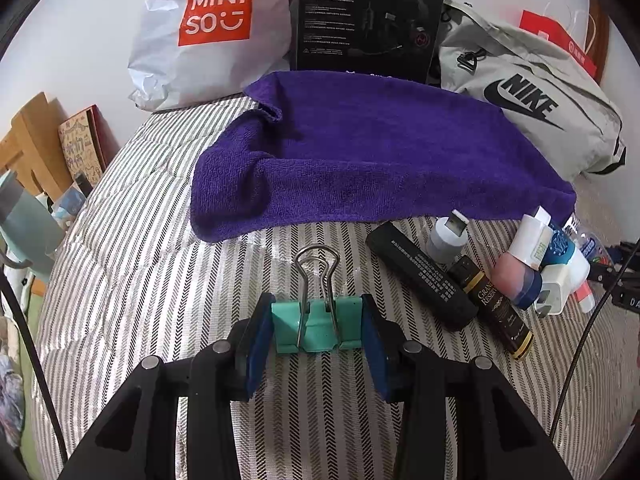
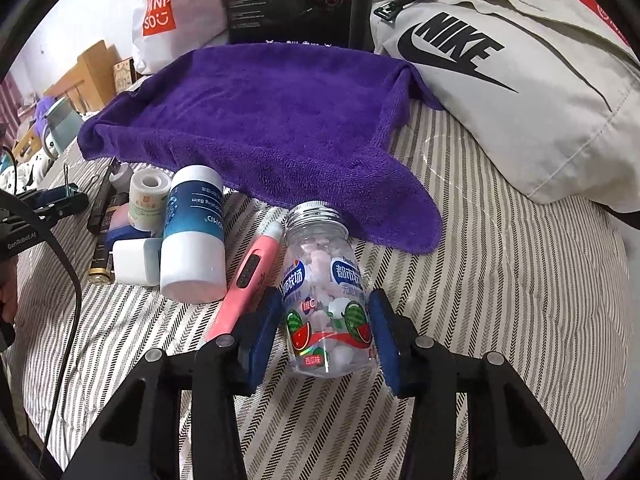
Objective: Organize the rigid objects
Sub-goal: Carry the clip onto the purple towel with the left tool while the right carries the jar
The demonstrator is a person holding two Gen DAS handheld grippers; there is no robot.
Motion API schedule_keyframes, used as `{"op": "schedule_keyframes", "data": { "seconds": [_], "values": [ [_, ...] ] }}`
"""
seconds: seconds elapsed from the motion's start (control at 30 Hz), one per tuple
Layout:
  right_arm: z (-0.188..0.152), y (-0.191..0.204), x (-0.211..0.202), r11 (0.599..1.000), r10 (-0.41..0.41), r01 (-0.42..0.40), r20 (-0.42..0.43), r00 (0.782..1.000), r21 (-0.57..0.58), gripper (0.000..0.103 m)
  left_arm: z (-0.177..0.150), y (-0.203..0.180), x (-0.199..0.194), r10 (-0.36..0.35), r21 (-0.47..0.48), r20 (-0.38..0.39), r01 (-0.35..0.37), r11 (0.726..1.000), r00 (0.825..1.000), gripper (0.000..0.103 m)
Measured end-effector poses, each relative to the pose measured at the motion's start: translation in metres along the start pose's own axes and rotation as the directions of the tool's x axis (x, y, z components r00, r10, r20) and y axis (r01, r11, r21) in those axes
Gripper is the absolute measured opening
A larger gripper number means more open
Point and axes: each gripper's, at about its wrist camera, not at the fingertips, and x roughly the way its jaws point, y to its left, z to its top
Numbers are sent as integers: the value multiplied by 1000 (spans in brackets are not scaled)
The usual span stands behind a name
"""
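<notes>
miniso bag [image 2: 168,12] cut by top edge; black box [image 1: 370,16] top cropped, small print unreadable.

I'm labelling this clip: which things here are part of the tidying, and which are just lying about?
Part of the job:
- mint-green metal binder clip, in the left claw
- clear plastic candy bottle, in the right claw
- pink plastic pen-shaped device

Lying about:
- purple terry towel
- grey Nike bag
- white Miniso bag
</notes>
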Motion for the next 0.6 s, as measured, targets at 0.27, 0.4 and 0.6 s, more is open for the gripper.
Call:
{"op": "schedule_keyframes", "data": {
  "seconds": [0.27,0.4,0.6],
  "values": [
    [-6,-3,-9,998,32,-31,-14,999,59,42,0,11,-7,-33,-32,-26,32,999,999,40],
    [-7,-5,-20,997,28,-28,-6,1000,68,42,4,14,-11,-30,-31,-28,30,999,999,40],
    [-5,-6,-32,996,45,-46,20,999,80,42,13,16,-21,-34,-33,-9,33,999,999,40]
  ]
}}
